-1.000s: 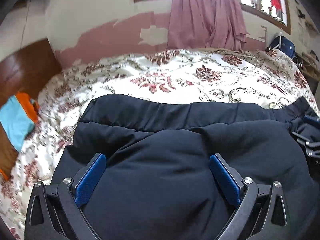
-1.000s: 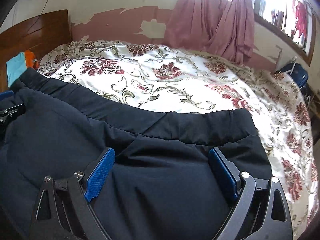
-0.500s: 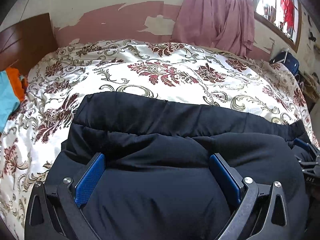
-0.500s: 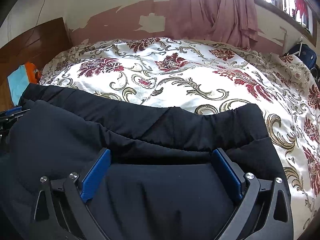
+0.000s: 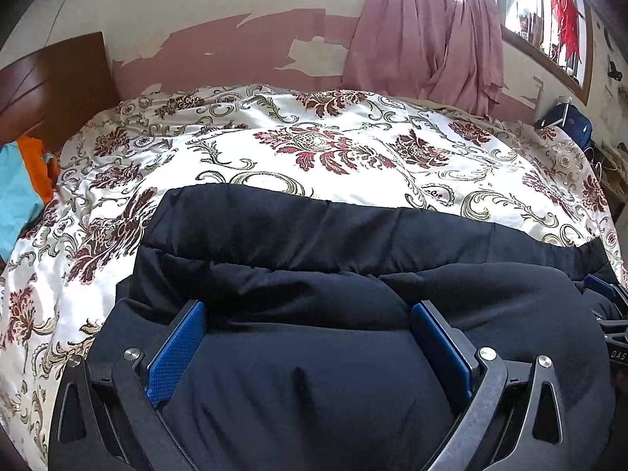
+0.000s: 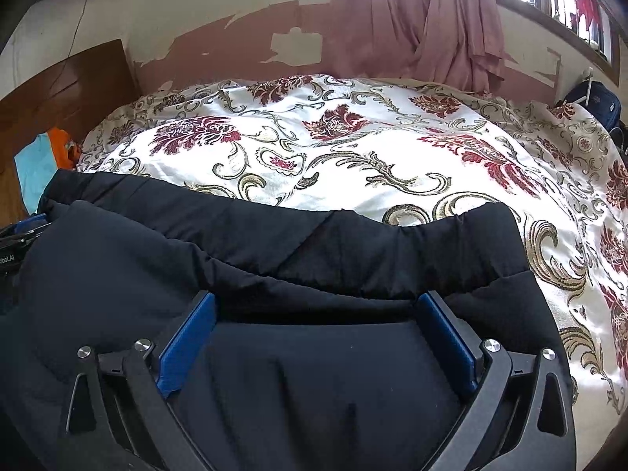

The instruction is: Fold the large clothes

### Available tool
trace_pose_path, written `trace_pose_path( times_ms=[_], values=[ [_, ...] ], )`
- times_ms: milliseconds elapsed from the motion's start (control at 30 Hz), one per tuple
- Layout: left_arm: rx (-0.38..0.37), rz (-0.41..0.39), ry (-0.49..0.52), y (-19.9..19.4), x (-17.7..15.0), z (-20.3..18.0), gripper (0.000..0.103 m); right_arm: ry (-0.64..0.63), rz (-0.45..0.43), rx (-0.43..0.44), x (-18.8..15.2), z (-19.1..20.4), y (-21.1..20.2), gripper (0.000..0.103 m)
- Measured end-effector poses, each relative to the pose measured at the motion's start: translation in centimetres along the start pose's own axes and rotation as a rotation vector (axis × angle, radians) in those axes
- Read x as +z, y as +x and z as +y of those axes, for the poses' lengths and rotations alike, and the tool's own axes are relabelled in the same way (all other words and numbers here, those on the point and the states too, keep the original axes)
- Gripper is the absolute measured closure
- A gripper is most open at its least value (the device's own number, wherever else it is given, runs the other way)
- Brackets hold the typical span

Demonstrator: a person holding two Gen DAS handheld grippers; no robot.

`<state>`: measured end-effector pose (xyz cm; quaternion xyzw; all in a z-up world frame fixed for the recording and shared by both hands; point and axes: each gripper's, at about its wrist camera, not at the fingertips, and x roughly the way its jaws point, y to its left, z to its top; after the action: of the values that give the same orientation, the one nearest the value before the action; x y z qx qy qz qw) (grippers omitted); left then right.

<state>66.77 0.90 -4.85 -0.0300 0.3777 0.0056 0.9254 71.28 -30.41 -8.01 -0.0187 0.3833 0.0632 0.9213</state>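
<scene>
Both the left gripper [image 5: 306, 314] and right gripper [image 6: 316, 304] stand released, fingers spread wide over the dark garment [image 6: 274, 251]. It lies doubled over at the bed's [image 6: 353, 149] near edge; one fold looks done, further folds likely remain.

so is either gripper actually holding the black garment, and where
Nothing is held. Both the left gripper and right gripper stand open over the black garment, pads wide apart, not pinching it.
</scene>
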Motion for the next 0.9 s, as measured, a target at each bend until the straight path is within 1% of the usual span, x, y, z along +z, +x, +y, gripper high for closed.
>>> trace_pose_path(
  times_ms=[367, 633, 733, 833, 900],
  values=[
    [0.006, -0.010, 0.006, -0.1, -0.2, -0.1, 0.000, 0.006, -0.028, 0.010, -0.4, -0.2, -0.3, 0.003],
    [-0.012, -0.029, -0.002, -0.2, -0.3, 0.1, 0.000, 0.009, -0.042, 0.018, -0.7, -0.2, -0.6, 0.003],
    [-0.027, -0.055, -0.013, -1.1, -0.5, 0.4, 0.000, 0.024, -0.075, 0.045, -0.9, -0.6, -1.7, 0.003],
    [-0.072, -0.093, -0.038, -3.0, -0.7, 1.2, 0.000, 0.045, -0.125, 0.069, -1.2, -1.2, -3.9, 0.003],
    [-0.109, -0.131, -0.082, -4.6, -0.8, 2.3, 0.000, 0.062, -0.176, 0.079, -1.6, -1.8, -5.7, 0.003]
  ],
)
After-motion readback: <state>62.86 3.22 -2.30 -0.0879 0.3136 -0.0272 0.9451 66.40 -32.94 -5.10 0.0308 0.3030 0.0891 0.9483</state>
